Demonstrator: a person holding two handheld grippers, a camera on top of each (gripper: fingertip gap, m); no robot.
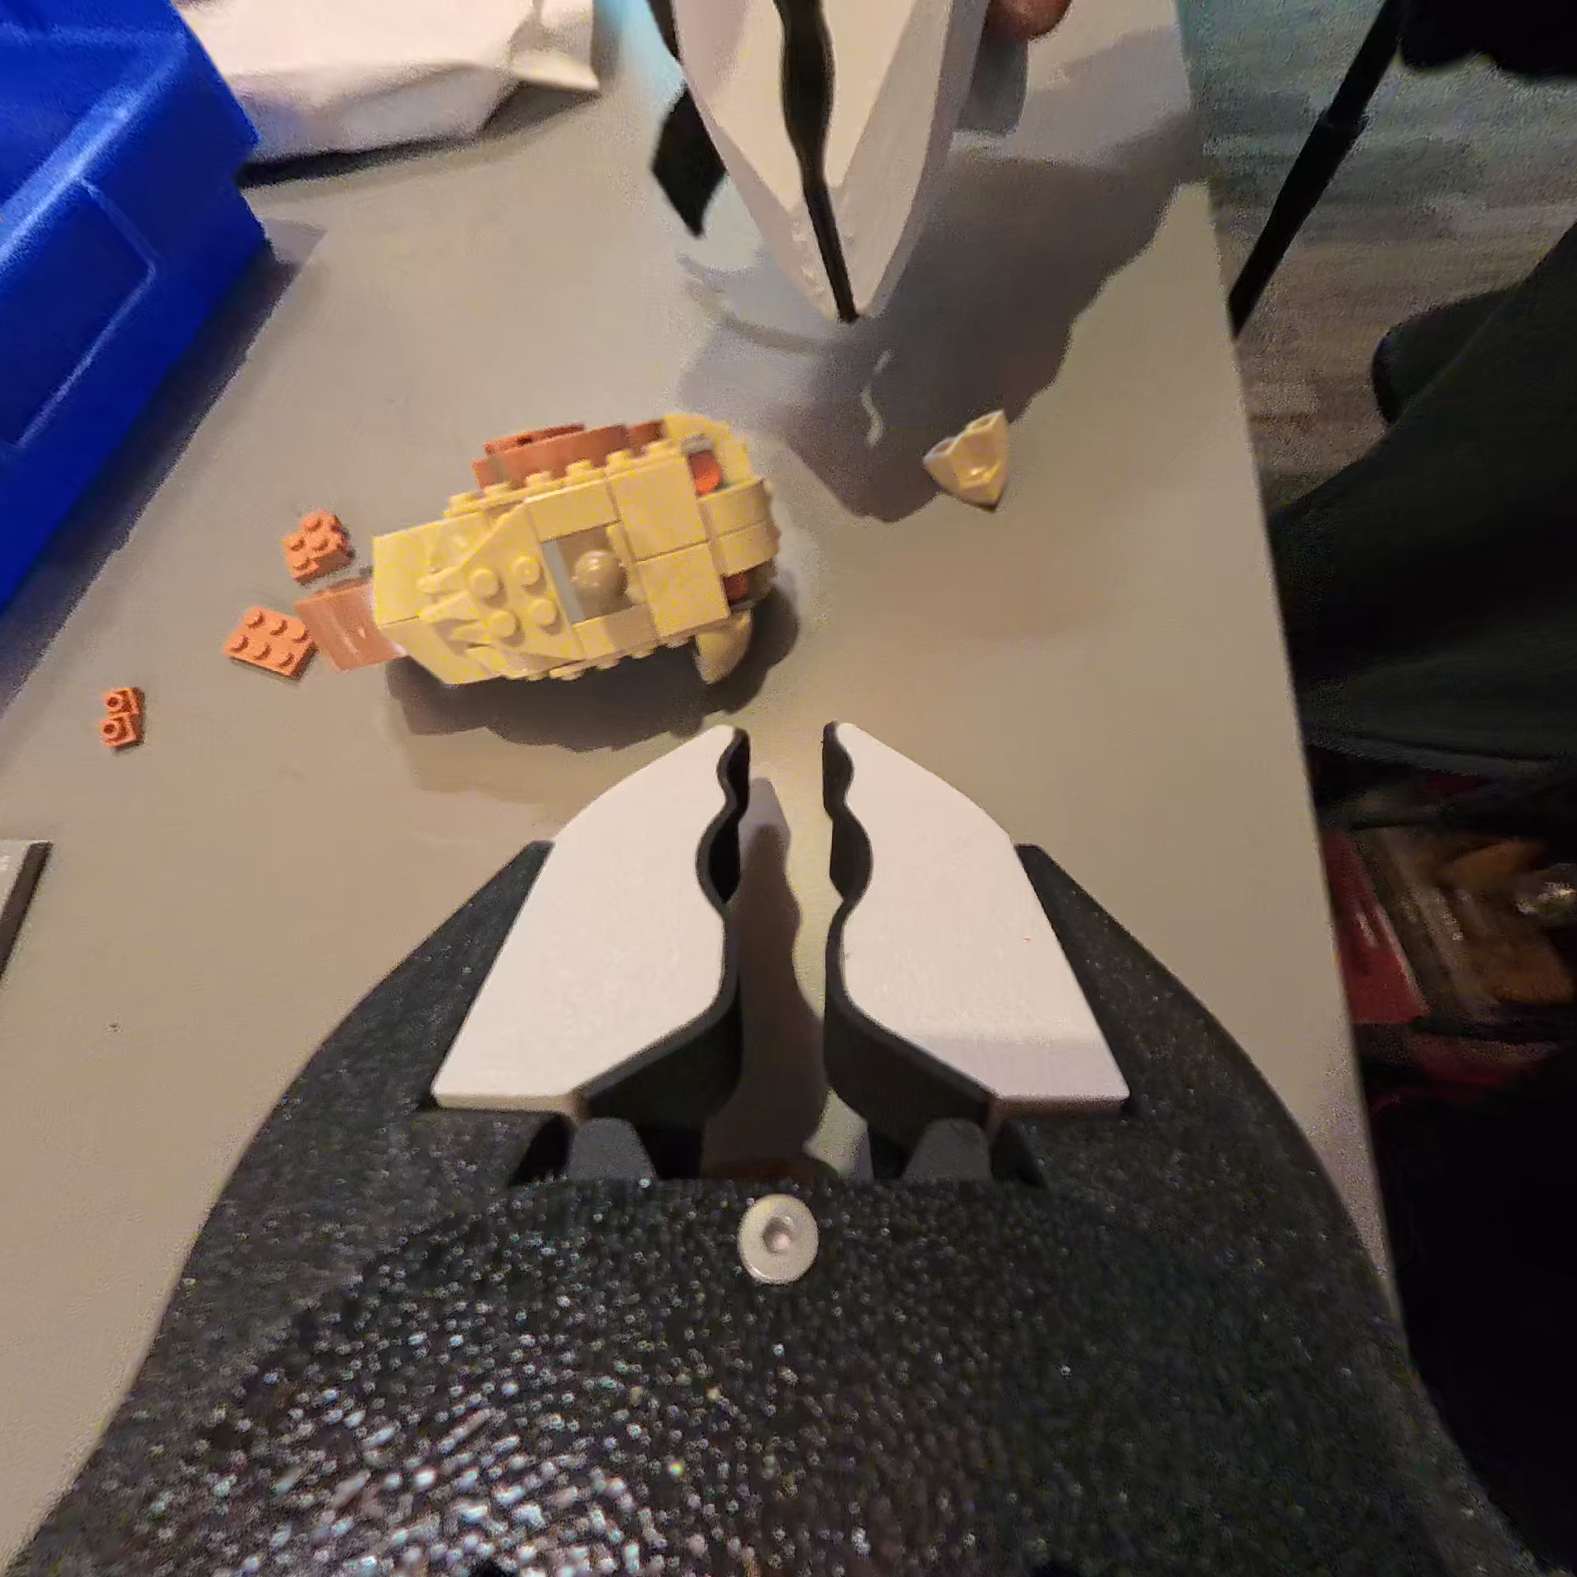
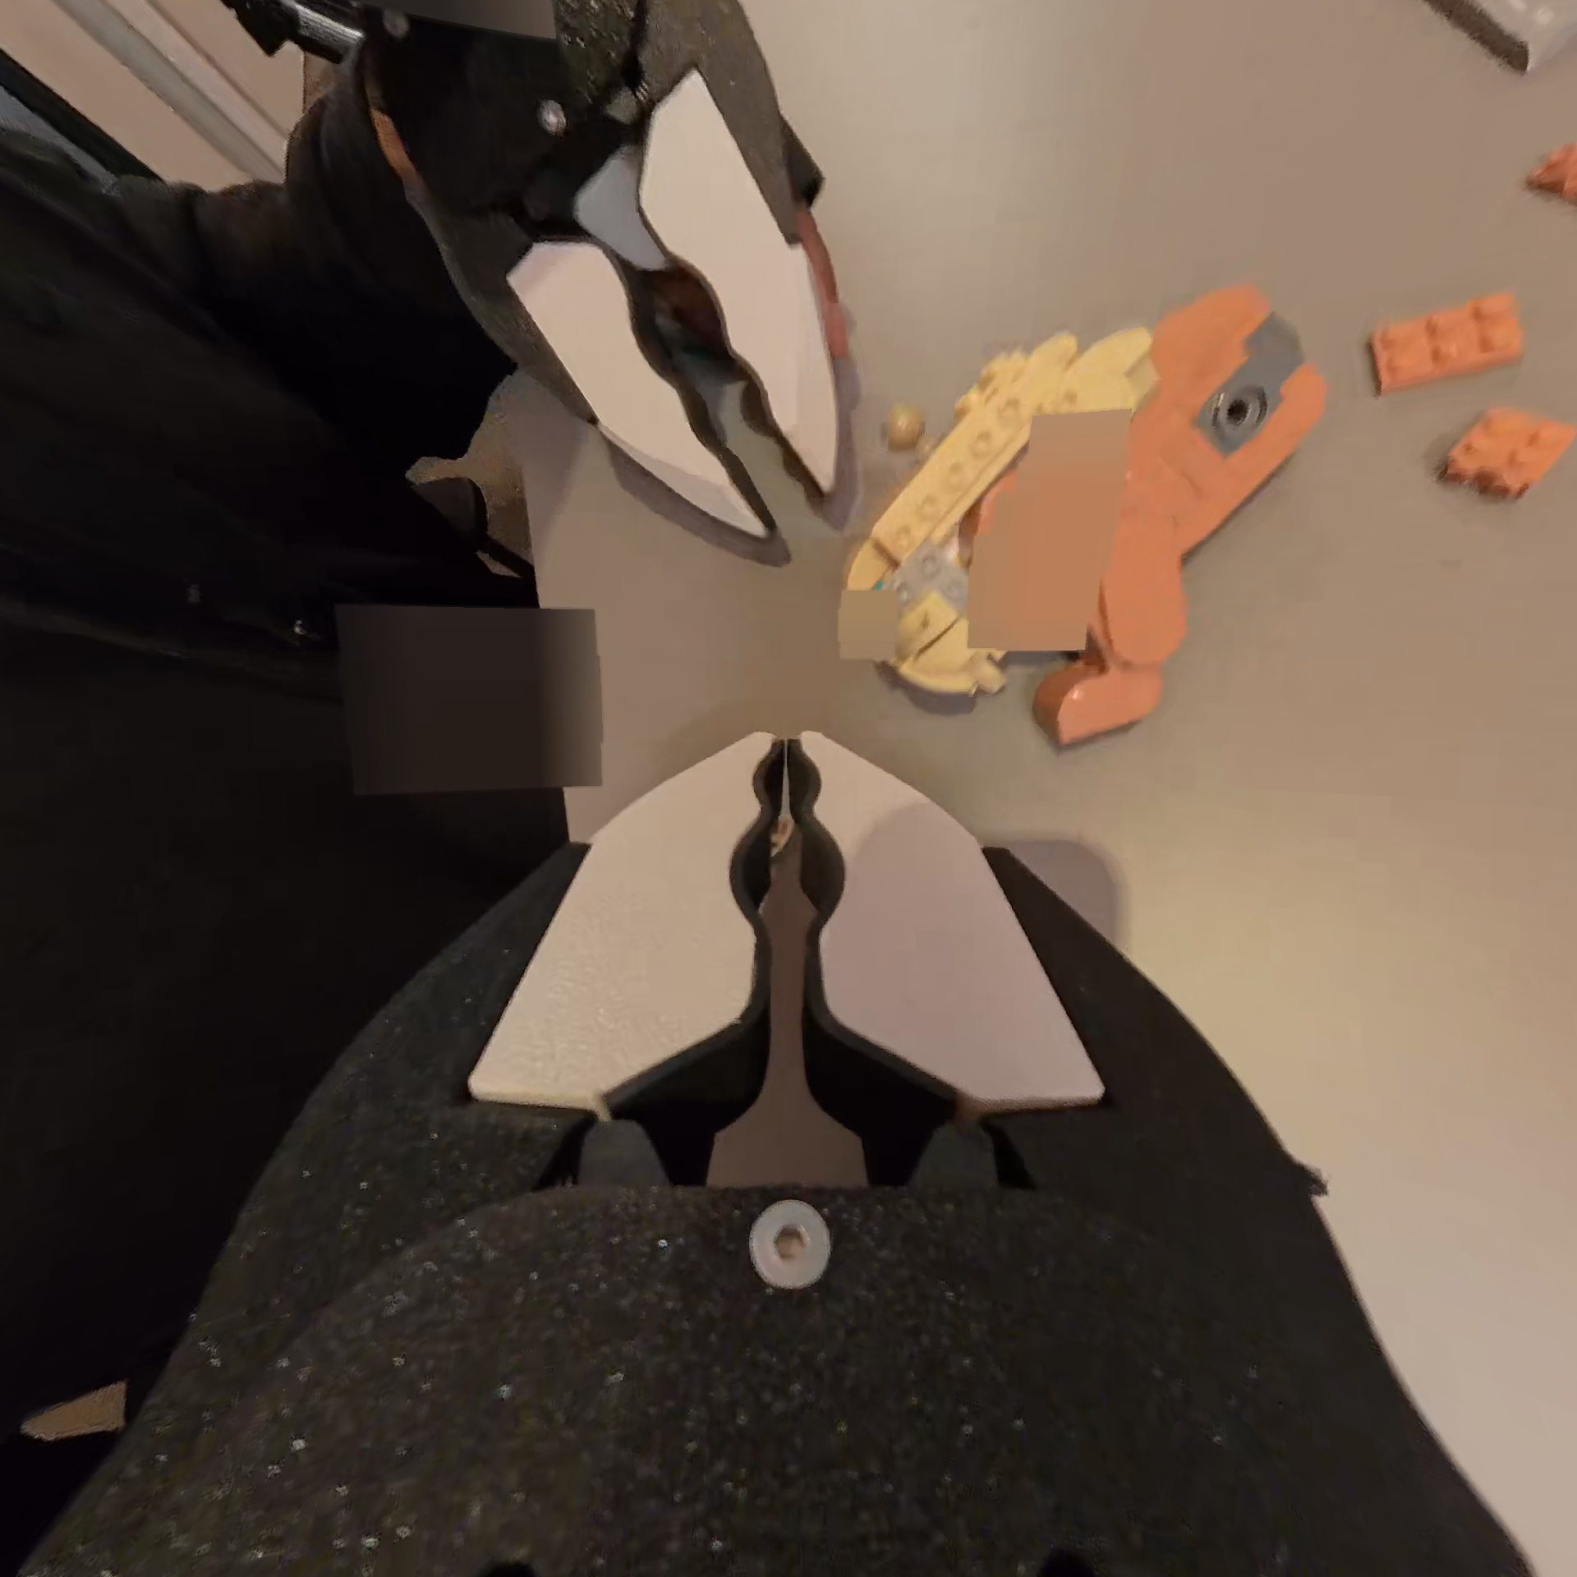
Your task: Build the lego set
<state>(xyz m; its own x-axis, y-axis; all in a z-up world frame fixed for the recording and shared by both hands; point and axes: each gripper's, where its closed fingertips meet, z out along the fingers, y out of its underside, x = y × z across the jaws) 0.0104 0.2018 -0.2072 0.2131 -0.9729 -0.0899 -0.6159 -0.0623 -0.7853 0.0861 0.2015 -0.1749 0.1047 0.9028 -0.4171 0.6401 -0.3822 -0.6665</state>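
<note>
A grey tabletop point(image 1: 981, 666) holds everything. A blue bin point(image 1: 94, 282) sits at its far left corner, cut off by the picture edge, with crumpled white paper point(image 1: 384, 77) beside it. The tan and brown lego model point(image 1: 572, 555) lies on its side near the middle of the tabletop. Three small orange plates point(image 1: 269, 640) lie loose just left of it, and one small tan piece point(image 1: 968, 461) lies alone toward the right edge.

The left gripper point(image 1: 785, 742) hangs just in front of the model, its jaws a little apart and holding nothing. The right gripper point(image 2: 783, 751) has its tips pressed together. A tiny pale bit shows between its fingers, but it is too small to tell what it is.

Flat blurred patches cover part of the model in the right wrist view. No writing can be read
</note>
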